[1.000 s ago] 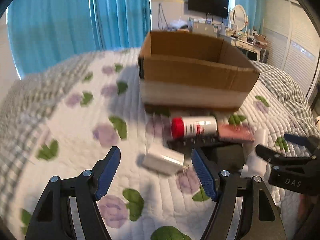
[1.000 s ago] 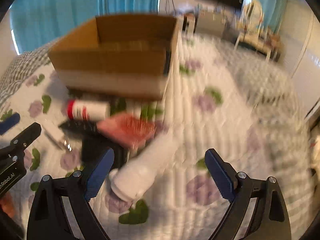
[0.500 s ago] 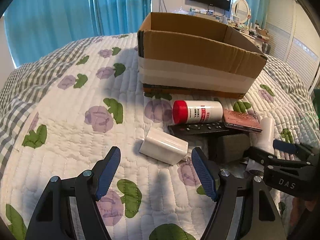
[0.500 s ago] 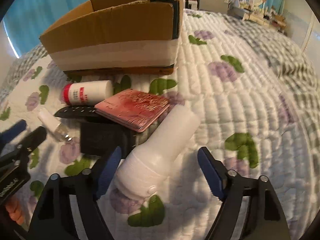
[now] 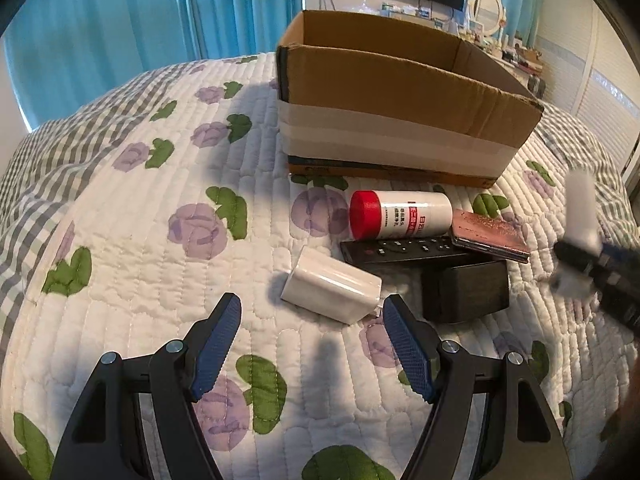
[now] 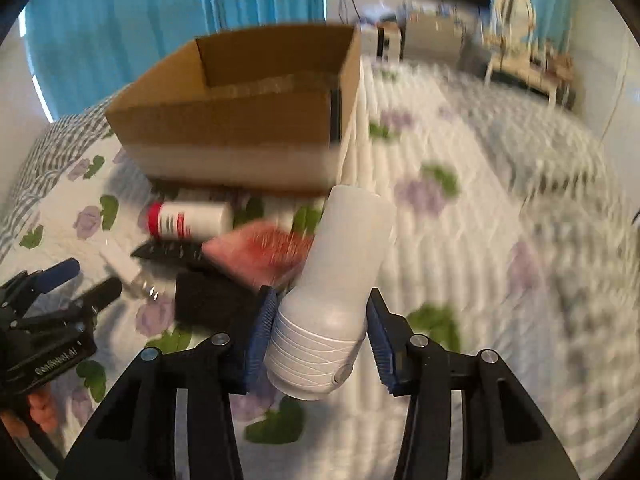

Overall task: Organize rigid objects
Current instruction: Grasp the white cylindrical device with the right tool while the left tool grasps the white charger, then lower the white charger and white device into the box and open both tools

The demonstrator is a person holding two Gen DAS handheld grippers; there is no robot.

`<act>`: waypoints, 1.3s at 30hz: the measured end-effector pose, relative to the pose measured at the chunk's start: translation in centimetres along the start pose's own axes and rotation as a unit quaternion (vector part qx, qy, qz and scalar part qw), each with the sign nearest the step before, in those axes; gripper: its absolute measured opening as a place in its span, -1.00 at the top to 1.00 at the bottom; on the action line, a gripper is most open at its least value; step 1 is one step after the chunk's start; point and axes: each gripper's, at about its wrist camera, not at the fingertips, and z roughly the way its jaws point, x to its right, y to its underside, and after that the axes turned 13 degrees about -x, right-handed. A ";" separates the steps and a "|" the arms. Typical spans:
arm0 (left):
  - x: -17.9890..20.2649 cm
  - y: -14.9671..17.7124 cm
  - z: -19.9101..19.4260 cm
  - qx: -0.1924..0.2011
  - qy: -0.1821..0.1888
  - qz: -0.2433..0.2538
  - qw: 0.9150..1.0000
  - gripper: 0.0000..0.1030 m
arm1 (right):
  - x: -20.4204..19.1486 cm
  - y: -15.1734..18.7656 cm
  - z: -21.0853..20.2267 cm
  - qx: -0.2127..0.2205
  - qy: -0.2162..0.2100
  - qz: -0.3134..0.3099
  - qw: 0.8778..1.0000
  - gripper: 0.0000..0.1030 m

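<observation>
Both wrist views low over quilt (image 5: 132, 264), facing shared cardboard box (image 5: 400, 120)

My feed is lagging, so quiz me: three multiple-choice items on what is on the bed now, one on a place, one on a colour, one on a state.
1. Where does the red-capped bottle lie?
A. inside the box
B. on the quilt in front of the cardboard box
C. under the charger

2. What colour are the pads of the left tongs?
A. blue
B. yellow
C. white

3. What are the right tongs doing?
A. gripping the remote
B. hanging empty
C. holding the white flashlight

Key: 1 B, it lies on its side before the box's taped wall. 2 A, both pads are blue. 3 C, its ribbed end sits between the pads.
</observation>
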 end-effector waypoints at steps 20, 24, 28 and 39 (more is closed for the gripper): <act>1.1 -1.7 3.4 -0.017 -0.010 0.020 1.000 -0.16 | 0.2 -3.2 1.2 -0.013 -0.036 -0.017 0.999 0.13; 1.7 -1.0 2.1 -0.012 -0.014 0.040 0.999 -0.17 | 0.1 -3.0 0.7 -0.009 -0.028 -0.020 0.999 0.13; 2.3 -0.5 -0.2 0.002 -0.009 0.040 0.999 -0.17 | 0.0 -2.7 -0.4 0.000 -0.025 -0.024 0.999 0.14; 2.1 -1.6 -7.6 0.031 0.012 0.010 0.999 -0.17 | -1.3 -2.3 -6.8 0.041 -0.020 -0.048 0.998 0.14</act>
